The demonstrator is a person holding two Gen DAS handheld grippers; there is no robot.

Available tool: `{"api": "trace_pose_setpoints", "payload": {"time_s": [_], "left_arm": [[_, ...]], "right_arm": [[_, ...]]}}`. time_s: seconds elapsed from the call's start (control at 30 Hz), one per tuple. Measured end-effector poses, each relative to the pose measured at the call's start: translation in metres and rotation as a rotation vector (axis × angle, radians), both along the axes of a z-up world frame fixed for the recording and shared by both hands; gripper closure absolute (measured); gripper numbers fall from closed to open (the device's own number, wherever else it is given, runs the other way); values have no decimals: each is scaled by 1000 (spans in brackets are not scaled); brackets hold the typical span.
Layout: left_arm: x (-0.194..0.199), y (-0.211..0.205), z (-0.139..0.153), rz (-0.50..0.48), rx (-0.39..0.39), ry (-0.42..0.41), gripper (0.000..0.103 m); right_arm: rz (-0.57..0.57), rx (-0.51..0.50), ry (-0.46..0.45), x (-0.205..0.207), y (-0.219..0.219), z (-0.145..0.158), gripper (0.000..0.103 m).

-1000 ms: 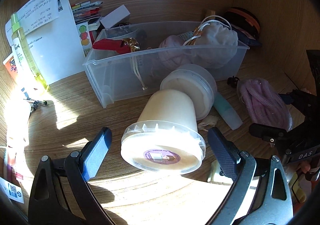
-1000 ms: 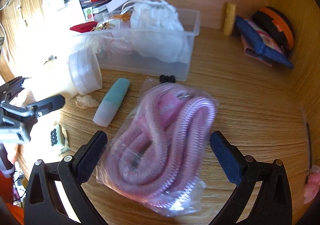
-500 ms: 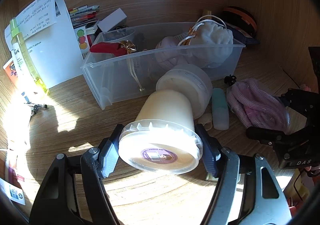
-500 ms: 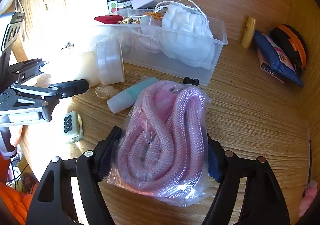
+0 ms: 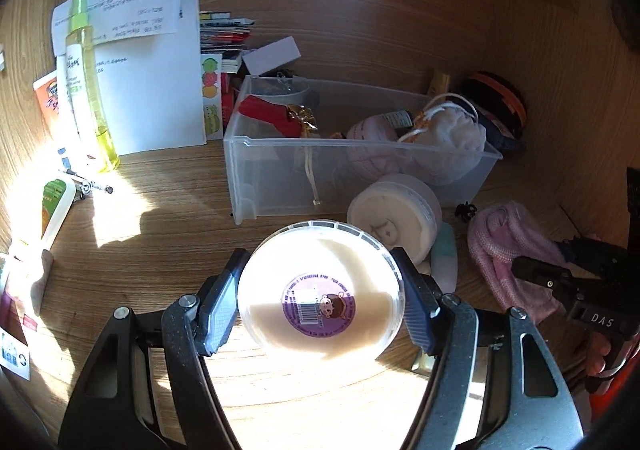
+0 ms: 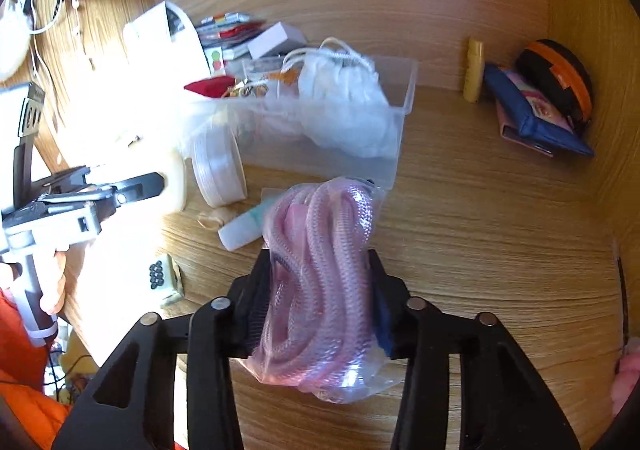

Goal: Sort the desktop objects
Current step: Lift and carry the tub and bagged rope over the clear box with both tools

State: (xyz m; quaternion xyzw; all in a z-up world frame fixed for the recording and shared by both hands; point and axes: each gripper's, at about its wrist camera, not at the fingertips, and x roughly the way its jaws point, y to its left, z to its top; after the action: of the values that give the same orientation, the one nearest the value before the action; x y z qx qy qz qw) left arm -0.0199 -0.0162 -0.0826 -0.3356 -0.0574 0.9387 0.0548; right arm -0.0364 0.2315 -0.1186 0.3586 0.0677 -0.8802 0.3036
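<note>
Now the left claw (image 5: 320,296) is pinching a cream-coloured plastic tub (image 5: 320,290) by its wide rim, one pad on each side, with the round purple label facing the camera. Just beyond this claw a second, smaller tub (image 5: 394,216) lies on its side on the wooden counter (image 5: 160,234), close to the front wall of the clear storage bin (image 5: 280,174). The right claw (image 6: 318,300) is pressed onto a plastic bag of pink rope (image 6: 320,282), squeezing it narrow between both pads. Ahead of it and a little to its left lies a mint-green tube (image 6: 246,228), with the same bin (image 6: 404,106) further ahead.
</note>
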Motion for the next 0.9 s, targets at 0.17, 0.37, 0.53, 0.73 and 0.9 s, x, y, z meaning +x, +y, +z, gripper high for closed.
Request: {"api": "trace_pose_setpoints", "payload": {"time_s": [0.17, 0.37, 0.53, 0.73, 0.9], "left_arm": [[3, -5, 3, 36, 25, 5, 34], [5, -4, 6, 47, 36, -2, 34], [10, -7, 14, 68, 65, 20, 34], [14, -2, 30, 82, 41, 69, 34], [11, 3, 43, 80, 22, 105, 34]], "right_arm": [[-2, -20, 3, 1, 4, 4, 65], [3, -56, 30, 3, 8, 16, 65], [-13, -82, 79, 8, 14, 29, 65], [-32, -104, 118, 3, 20, 45, 65], [-27, -128, 137, -5, 18, 54, 65]]}}
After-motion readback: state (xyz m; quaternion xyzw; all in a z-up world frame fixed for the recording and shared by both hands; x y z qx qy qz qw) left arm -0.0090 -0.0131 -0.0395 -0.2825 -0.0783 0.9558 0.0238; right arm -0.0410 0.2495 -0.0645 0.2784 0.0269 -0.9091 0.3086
